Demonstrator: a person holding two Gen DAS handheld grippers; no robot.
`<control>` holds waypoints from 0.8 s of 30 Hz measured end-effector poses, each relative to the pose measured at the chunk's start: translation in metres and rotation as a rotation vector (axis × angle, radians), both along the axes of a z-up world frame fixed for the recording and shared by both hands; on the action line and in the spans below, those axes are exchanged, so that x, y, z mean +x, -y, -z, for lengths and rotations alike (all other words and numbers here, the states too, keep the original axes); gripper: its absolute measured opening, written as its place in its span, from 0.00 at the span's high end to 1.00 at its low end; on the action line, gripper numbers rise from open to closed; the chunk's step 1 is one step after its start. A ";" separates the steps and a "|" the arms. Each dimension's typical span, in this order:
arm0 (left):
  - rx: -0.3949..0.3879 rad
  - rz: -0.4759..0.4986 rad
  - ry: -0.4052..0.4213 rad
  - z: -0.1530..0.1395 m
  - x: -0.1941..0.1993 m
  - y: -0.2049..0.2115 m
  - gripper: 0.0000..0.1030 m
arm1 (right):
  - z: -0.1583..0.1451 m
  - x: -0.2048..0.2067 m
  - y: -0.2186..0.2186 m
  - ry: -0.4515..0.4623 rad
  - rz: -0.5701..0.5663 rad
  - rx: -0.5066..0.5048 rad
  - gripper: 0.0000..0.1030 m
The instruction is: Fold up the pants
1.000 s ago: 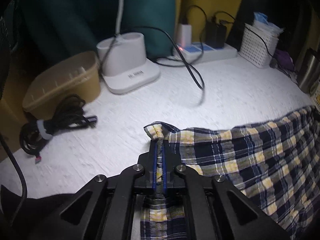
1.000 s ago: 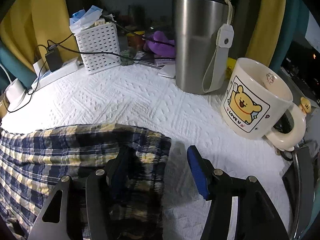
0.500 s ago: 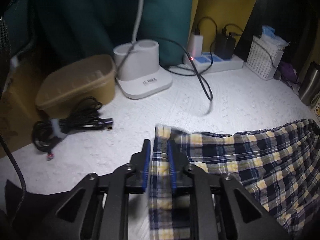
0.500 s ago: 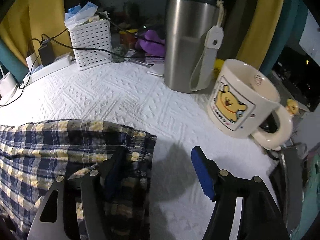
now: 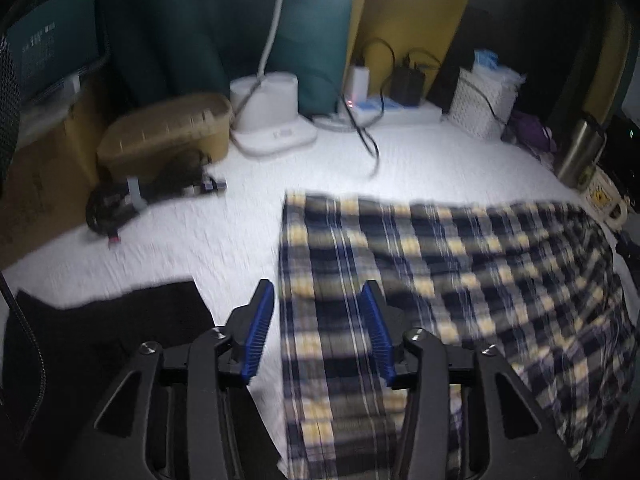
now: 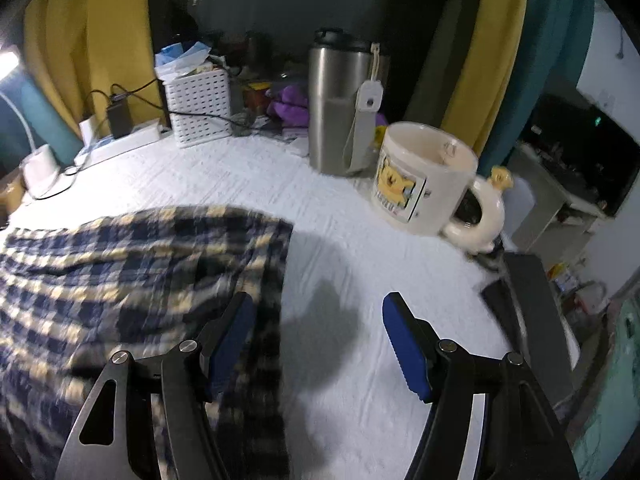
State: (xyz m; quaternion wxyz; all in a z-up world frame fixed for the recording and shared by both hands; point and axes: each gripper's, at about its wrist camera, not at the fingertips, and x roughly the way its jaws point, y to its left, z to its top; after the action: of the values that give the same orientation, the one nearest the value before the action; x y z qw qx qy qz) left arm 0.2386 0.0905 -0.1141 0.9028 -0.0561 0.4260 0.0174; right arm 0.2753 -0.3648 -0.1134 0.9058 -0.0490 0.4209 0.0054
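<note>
Pants flat on white surface, long axis across, between both tools. Left tool opening, astride left edge, no pinch. Right tool spread, astride right edge, nothing held. Mug, flask, basket at rear; curtains behind.

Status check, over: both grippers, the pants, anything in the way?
Left gripper opening, clear of cloth. Right gripper open, empty. Plaid pants lying on table. Mug close by right edge.
</note>
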 end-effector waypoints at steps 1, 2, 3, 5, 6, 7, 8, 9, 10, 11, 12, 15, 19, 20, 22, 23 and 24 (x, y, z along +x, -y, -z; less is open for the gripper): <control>0.002 0.006 -0.021 0.006 -0.002 0.001 0.53 | 0.001 -0.003 0.001 -0.007 -0.008 0.030 0.33; 0.006 0.011 -0.038 0.011 -0.002 0.003 0.53 | 0.004 -0.006 0.003 -0.019 -0.020 0.069 0.33; 0.009 0.014 -0.053 0.016 -0.003 0.005 0.53 | 0.007 -0.006 0.002 -0.032 -0.029 0.091 0.33; 0.005 0.004 -0.073 0.022 -0.004 0.005 0.53 | 0.017 -0.005 0.002 -0.072 -0.040 0.128 0.33; -0.005 -0.004 -0.074 0.025 -0.005 0.004 0.53 | 0.019 -0.005 0.000 -0.081 -0.049 0.143 0.33; -0.010 -0.008 -0.077 0.026 -0.006 0.003 0.53 | 0.021 -0.005 -0.002 -0.086 -0.066 0.159 0.33; -0.012 -0.011 -0.078 0.028 -0.007 0.002 0.53 | 0.022 -0.005 -0.006 -0.092 -0.082 0.167 0.33; -0.008 -0.009 -0.065 0.028 -0.009 0.003 0.53 | 0.023 -0.005 -0.009 -0.097 -0.100 0.166 0.37; 0.007 -0.004 -0.062 0.029 -0.010 0.005 0.53 | 0.025 -0.006 -0.014 -0.105 -0.124 0.156 0.42; 0.023 0.003 -0.059 0.029 -0.010 0.008 0.54 | 0.027 -0.006 -0.019 -0.117 -0.145 0.138 0.52; 0.029 0.009 -0.056 0.029 -0.011 0.009 0.54 | 0.031 -0.007 -0.024 -0.130 -0.157 0.107 0.64; 0.062 0.012 -0.039 0.031 -0.014 0.011 0.71 | 0.036 -0.015 -0.034 -0.119 -0.178 0.011 0.76; 0.054 -0.006 -0.028 0.030 -0.014 0.006 0.92 | 0.034 -0.022 -0.028 -0.100 -0.162 0.008 0.87; 0.049 -0.006 -0.028 0.030 -0.014 0.005 0.92 | 0.033 -0.023 -0.025 -0.097 -0.151 0.014 0.94; 0.047 -0.011 -0.028 0.029 -0.015 0.003 0.92 | 0.033 -0.023 -0.018 -0.096 -0.115 -0.029 1.00; 0.050 -0.013 -0.028 0.029 -0.015 0.003 0.92 | 0.035 -0.023 -0.014 -0.103 -0.091 -0.062 1.00; 0.051 -0.016 -0.030 0.029 -0.016 0.003 0.92 | 0.039 -0.023 -0.006 -0.117 -0.075 -0.064 1.00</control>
State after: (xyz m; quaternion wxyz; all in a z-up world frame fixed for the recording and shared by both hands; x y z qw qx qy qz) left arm 0.2227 0.0880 -0.1431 0.8973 -0.0365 0.4384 0.0364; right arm 0.2523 -0.3587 -0.1520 0.8767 -0.0932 0.4710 0.0289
